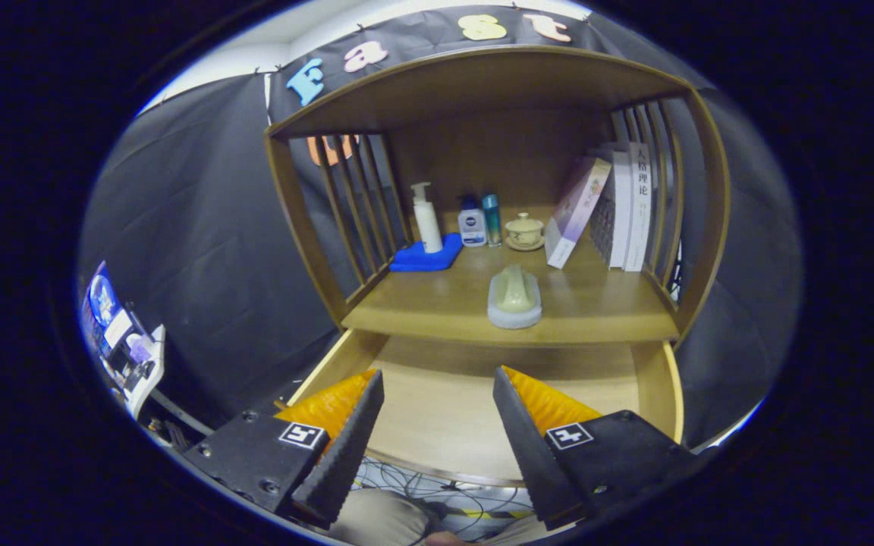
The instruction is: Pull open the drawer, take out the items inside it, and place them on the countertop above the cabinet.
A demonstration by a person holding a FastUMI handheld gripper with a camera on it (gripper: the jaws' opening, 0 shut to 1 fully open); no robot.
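Booth: you face a wooden cabinet with slatted sides, set against black cloth walls; cables lie on the floor below your fingers.
Countertop: the countertop carries a pump bottle on a blue cloth, two small bottles, a lidded cup and leaning books at the back.
Item: a pale brush-like item already rests near the countertop's front edge, beyond your fingers and a little toward the right one.
Drawer: the drawer stands pulled out toward you, directly under that front edge; the floor of it that you can see looks bare.
Gripper: your gripper hovers over the drawer, its fingers spread wide with nothing between them.
Key relation: the drawer floor lies just ahead of and below your fingers, its depth running straight away from you; its rear strip under the countertop lip is in shadow.
Judgement: the drawer seems emptied, so you likely only need to check that hidden rear strip.
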